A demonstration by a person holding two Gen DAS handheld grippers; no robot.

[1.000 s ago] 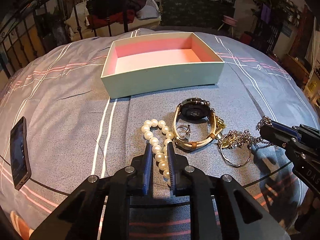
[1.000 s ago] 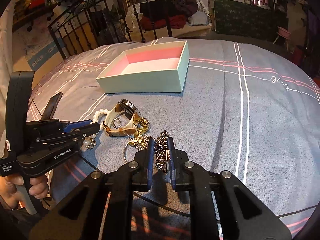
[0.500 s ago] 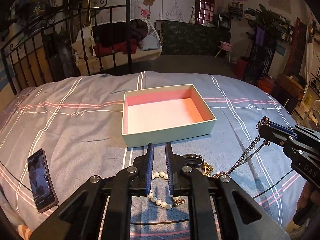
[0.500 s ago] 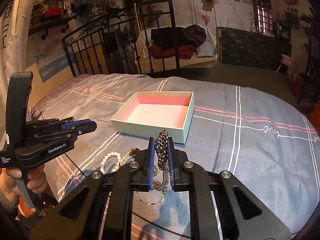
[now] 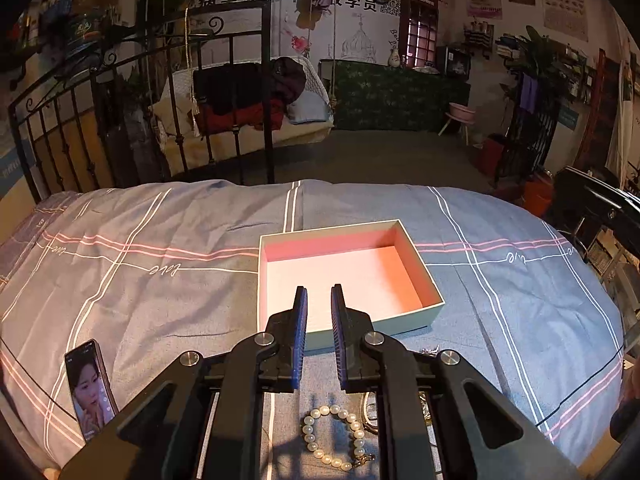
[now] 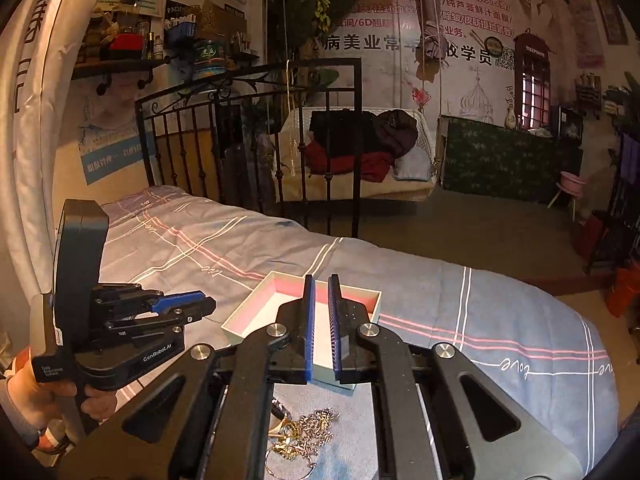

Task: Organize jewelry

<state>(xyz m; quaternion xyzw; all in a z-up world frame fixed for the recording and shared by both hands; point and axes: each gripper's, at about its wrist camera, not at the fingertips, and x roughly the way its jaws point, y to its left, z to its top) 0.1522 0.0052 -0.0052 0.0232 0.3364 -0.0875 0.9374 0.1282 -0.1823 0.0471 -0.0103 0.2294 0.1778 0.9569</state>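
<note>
Nothing's in the mint-green cardboard box with the pink lining (image 5: 400, 325) yet. It sits open on the blue-grey bedspread with pink and white stripes (image 5: 160, 280), and all the jewelry is still on the bed in front of it.

The left claw (image 5: 319, 292) hangs over the box's near edge with a narrow gap between its blue pads and nothing in it. The right claw (image 6: 320, 280) has just been closing. It's as good as shut now and there's nothing between the pads either.

The white pearl bracelet (image 5: 334, 438) lies in a loose loop right under the left claw. The tangle of gold-and-silver chains (image 6: 308, 428) is heaped under the right one. Something like a watch sits beside the pearls, but it's mostly hidden.

My guess on handling:
- The pearls are light and floppy, and round beads will roll out of a shallow pinch, so I'd clamp across the strand, not on one bead.
- The chains are limp and slippery and likely to drag neighbours along, so bite deep into a bunched part, not a single link.

A black smartphone (image 5: 90, 390) is lying off to the left, well clear.
</note>
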